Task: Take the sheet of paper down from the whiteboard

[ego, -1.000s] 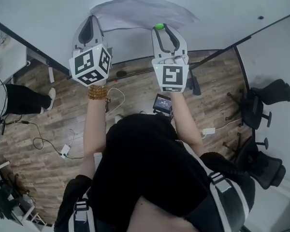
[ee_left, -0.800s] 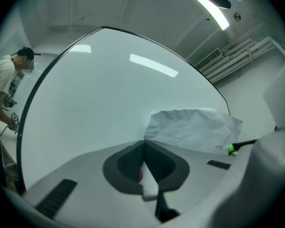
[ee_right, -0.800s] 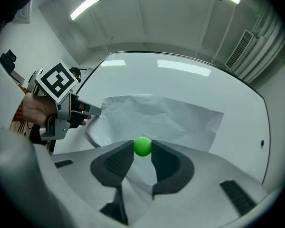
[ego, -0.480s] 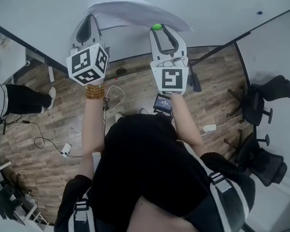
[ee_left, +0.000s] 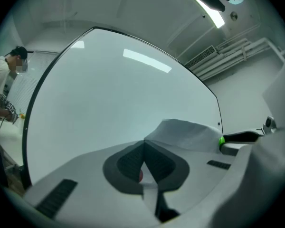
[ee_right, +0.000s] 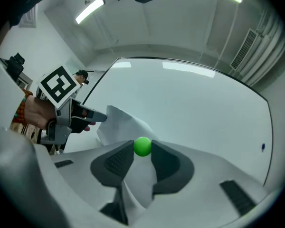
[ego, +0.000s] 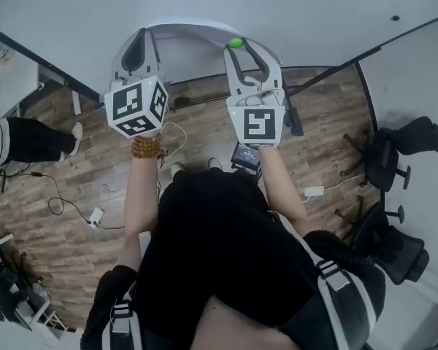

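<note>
While both tools grip it, the sheet of paper (ego: 197, 28) bows between them before the whiteboard (ee_left: 109, 89).
The left gripper (ee_left: 144, 145) is clamped on one edge, a red speck (ee_left: 140, 175) between its jaws too small to identify; the right gripper (ee_right: 142, 149) squeezes a green ball (ee_right: 142, 146), paper running between its jaws. The head view shows only the sheet's curved edge.

Office with whiteboard (ego: 73, 13), swivel chairs (ego: 398, 152).
</note>
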Demonstrator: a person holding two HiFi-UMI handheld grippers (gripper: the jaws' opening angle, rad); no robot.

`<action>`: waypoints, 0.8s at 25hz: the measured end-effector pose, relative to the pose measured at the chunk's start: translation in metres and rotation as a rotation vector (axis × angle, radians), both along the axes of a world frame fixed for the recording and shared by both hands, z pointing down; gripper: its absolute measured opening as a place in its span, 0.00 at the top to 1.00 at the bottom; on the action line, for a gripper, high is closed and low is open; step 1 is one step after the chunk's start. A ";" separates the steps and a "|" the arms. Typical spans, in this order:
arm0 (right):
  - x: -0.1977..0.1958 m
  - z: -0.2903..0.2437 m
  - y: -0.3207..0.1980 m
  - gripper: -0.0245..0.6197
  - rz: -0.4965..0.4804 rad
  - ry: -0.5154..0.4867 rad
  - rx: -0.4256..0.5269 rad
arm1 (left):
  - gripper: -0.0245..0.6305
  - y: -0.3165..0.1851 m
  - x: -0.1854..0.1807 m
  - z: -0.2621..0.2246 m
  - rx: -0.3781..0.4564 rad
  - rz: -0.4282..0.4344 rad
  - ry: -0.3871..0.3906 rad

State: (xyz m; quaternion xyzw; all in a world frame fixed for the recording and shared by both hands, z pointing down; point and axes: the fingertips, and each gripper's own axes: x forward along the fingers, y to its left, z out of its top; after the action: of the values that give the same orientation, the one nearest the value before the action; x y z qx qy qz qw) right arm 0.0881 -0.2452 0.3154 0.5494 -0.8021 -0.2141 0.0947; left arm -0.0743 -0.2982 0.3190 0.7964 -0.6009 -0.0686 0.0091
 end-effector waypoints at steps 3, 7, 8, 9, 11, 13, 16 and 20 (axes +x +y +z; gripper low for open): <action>-0.002 0.003 0.006 0.79 -0.025 -0.008 -0.009 | 0.95 0.010 -0.002 0.006 -0.008 -0.018 -0.013; -0.009 0.004 0.015 0.79 -0.059 -0.001 -0.006 | 0.95 0.024 -0.010 0.015 -0.015 -0.045 -0.020; -0.011 0.003 0.018 0.79 -0.068 0.016 0.001 | 0.95 0.028 -0.010 0.018 -0.016 -0.051 -0.024; -0.012 0.003 0.020 0.79 -0.079 0.028 0.004 | 0.95 0.032 -0.011 0.020 -0.018 -0.058 -0.029; -0.014 0.003 0.024 0.79 -0.099 0.028 -0.002 | 0.95 0.039 -0.013 0.024 -0.021 -0.069 -0.046; -0.018 0.001 0.026 0.79 -0.115 0.003 0.000 | 0.95 0.046 -0.015 0.027 -0.021 -0.075 -0.079; -0.024 0.005 0.027 0.79 -0.130 0.000 -0.014 | 0.95 0.056 -0.017 0.034 -0.023 -0.086 -0.138; -0.032 0.013 0.029 0.79 -0.150 -0.004 -0.036 | 0.95 0.070 -0.019 0.044 -0.023 -0.103 -0.203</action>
State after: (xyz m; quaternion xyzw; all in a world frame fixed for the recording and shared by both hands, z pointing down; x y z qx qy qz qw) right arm 0.0560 -0.2166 0.3288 0.4865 -0.8448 -0.2052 0.0865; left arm -0.0937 -0.2287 0.3631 0.7670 -0.6397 0.0189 -0.0462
